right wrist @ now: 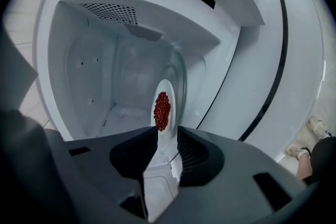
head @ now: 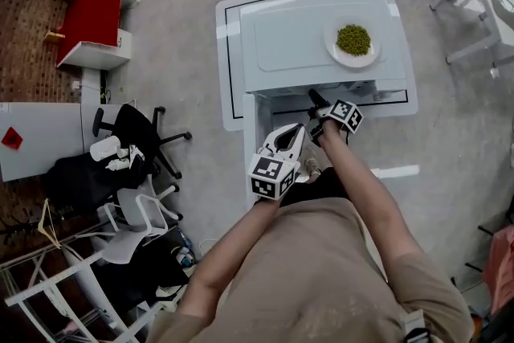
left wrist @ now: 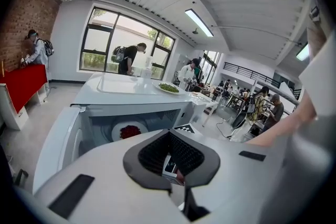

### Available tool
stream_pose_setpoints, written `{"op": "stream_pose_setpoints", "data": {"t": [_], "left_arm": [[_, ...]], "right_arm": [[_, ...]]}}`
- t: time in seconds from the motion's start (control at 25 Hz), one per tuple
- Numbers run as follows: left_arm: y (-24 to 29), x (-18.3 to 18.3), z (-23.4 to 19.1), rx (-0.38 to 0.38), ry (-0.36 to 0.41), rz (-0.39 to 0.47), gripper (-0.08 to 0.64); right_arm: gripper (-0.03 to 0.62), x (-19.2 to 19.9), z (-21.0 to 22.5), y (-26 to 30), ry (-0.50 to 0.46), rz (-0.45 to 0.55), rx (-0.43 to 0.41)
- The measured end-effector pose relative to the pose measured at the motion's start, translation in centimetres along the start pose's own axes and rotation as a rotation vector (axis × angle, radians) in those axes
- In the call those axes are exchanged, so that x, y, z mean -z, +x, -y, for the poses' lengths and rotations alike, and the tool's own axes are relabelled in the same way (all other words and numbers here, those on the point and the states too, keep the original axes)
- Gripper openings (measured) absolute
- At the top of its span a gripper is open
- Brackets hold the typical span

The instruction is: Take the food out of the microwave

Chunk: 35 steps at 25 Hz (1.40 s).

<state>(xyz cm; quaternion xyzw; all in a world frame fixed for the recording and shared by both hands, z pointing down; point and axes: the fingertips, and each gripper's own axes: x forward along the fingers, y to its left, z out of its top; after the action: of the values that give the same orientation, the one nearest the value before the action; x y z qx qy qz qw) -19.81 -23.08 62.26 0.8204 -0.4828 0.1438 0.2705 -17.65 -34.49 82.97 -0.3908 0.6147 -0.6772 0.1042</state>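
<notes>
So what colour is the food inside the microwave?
Dark red food on a round white plate; right gripper view shows it best.

L gripper (head: pixel 292 134) closed, R gripper (head: pixel 316 100) parted.

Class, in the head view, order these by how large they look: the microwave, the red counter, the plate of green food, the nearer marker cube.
1. microwave
2. red counter
3. plate of green food and nearer marker cube: about alike. The cube sits closer to the camera, so I leave these two unranked.

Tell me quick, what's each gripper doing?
Left gripper: shut, empty.
Right gripper: jaws either side of the plate rim; squeezing or not, cannot tell.
</notes>
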Motion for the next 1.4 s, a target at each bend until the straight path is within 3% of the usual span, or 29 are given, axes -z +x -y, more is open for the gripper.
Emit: {"op": "stream_pose_setpoints", "data": {"t": [0.36, 0.52, 0.72, 1.0, 1.08, 1.16, 1.28, 1.36, 1.4], "left_arm": [[-0.6, -0.2, -0.7, 0.010, -0.004, 0.006, 0.005], [-1.0, -0.5, -0.8, 0.014, -0.003, 0.015, 0.005], [-1.2, -0.5, -1.0, 0.024, -0.001, 0.019, 0.005], [-1.1, -0.8, -0.8, 0.042, 0.006, 0.025, 0.005], [-1.2, -0.8, -0.8, 0.044, 0.007, 0.026, 0.005], [-1.2, -0.7, -0.8, 0.045, 0.007, 0.026, 0.005], [-1.3, -0.5, -0.7, 0.044, 0.007, 0.027, 0.005], [-1.5, -0.7, -0.7, 0.045, 0.007, 0.030, 0.005], [-1.6, -0.7, -0.7, 0.045, 0.008, 0.033, 0.005]], "right_arm": [[0.100, 0.1, 0.9, 1.3, 0.158, 0.038, 0.045], [0.064, 0.0, 1.2, 0.9, 0.224, 0.060, 0.021], [0.025, -0.2, 1.2, 0.1, 0.219, 0.079, -0.011], [0.021, -1.0, 1.2, -2.2, 0.177, 0.091, -0.044], [0.044, -1.1, 0.7, -2.2, 0.154, 0.091, -0.073], [0.142, -1.2, 0.5, -1.6, 0.160, 0.084, -0.090], [0.149, -1.2, 0.9, -0.7, 0.197, 0.078, -0.068], [0.109, -1.1, 1.2, -0.4, 0.229, 0.077, -0.039], [0.044, -1.0, 1.4, -0.4, 0.240, 0.079, -0.030]]}}
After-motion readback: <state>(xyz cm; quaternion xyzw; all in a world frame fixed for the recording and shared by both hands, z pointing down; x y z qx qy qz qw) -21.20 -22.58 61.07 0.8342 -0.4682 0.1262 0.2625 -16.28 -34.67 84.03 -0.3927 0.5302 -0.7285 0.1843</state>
